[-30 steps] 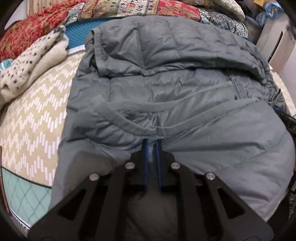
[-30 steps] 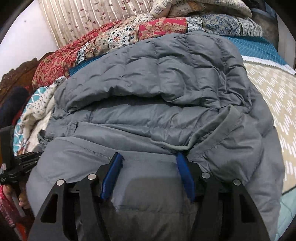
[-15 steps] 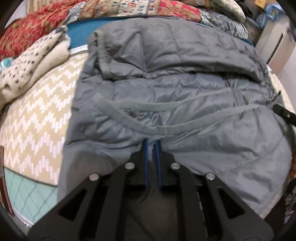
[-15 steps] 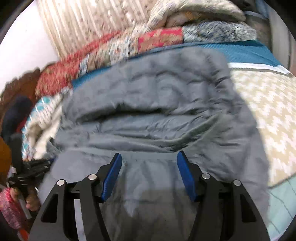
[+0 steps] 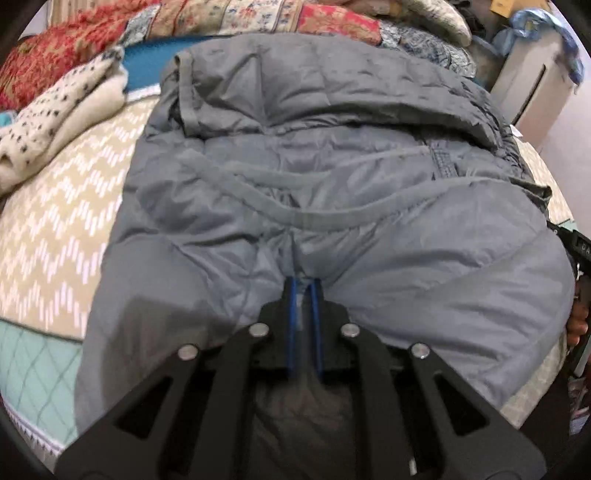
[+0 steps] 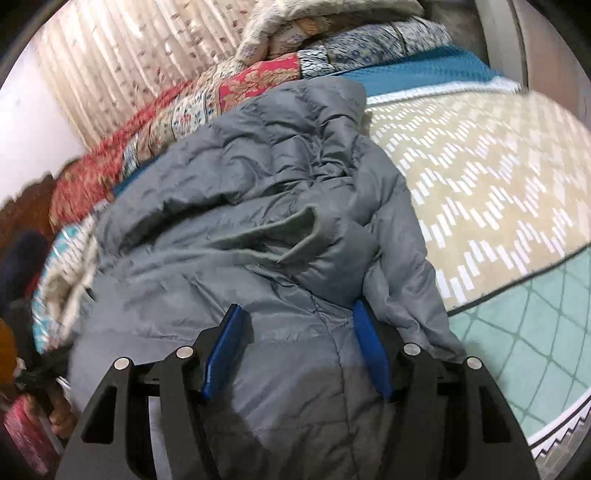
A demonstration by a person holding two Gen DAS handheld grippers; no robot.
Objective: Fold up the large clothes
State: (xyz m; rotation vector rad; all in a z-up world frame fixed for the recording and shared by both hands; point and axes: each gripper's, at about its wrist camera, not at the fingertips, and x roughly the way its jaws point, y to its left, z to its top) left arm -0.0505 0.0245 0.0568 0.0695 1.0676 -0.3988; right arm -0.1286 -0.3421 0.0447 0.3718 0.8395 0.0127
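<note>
A grey puffy jacket point(image 5: 332, 147) lies bunched on the bed, its soft collar band curving across the middle. My left gripper point(image 5: 304, 286) is shut on a pinch of the jacket's near edge, with fabric squeezed between the blue pads. In the right wrist view the same jacket point(image 6: 277, 184) fills the centre. My right gripper point(image 6: 299, 317) holds a thick fold of it between widely spaced blue pads, and cloth spills past the right finger. The right gripper point(image 5: 580, 251) and a hand show at the left view's right edge.
The bed cover point(image 5: 62, 206) has a beige zigzag pattern with a mint border point(image 6: 535, 332). A white speckled blanket point(image 5: 55, 110) lies at the far left. Red patterned quilts point(image 5: 258, 18) are piled behind the jacket. A white cabinet point(image 5: 528, 74) stands at the right.
The right gripper has swung sideways and rolled, so more bed cover shows on its right and the jacket looks more bunched. The left gripper keeps its pinch, with the jacket shifted slightly.
</note>
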